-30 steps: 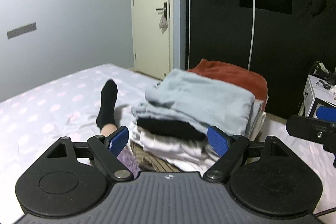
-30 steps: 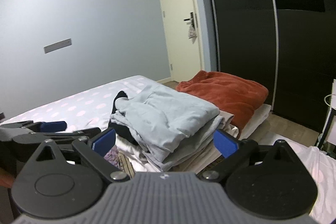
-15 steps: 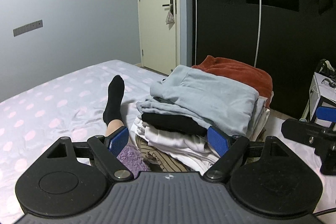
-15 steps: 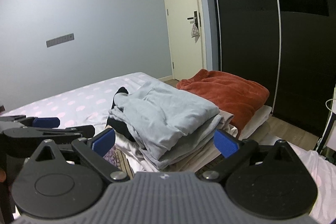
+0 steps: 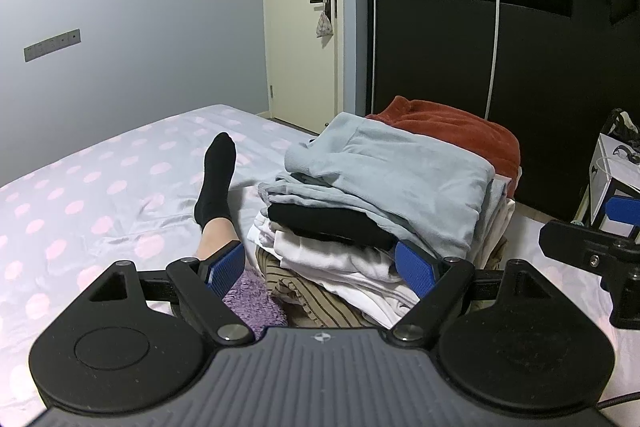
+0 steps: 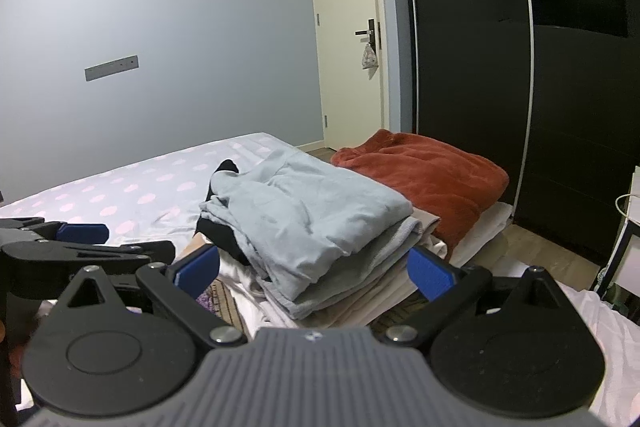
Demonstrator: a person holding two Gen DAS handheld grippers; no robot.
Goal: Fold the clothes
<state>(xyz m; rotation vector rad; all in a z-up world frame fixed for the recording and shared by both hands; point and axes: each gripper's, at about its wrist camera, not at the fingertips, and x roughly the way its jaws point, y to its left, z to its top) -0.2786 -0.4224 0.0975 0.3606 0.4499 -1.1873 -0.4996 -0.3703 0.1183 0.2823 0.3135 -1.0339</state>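
Both claws sit released and empty at the bottom of their frames; the left gripper spreads its blue pads wide in the lower centre of its view, and the right gripper does likewise in its own. Just past the left claw, lower centre, lies a purple fuzzy cloth beside a brown striped garment; above these rises the stack of clothes, centre frame, with white layers, a black piece and a pale blue sweatshirt on top. Left of the stack a person's leg in a black sock rests on the polka-dot bed sheet. Behind, centre right, lies a rust-red blanket; farthest, a cream door and a black wardrobe fill the upper right.
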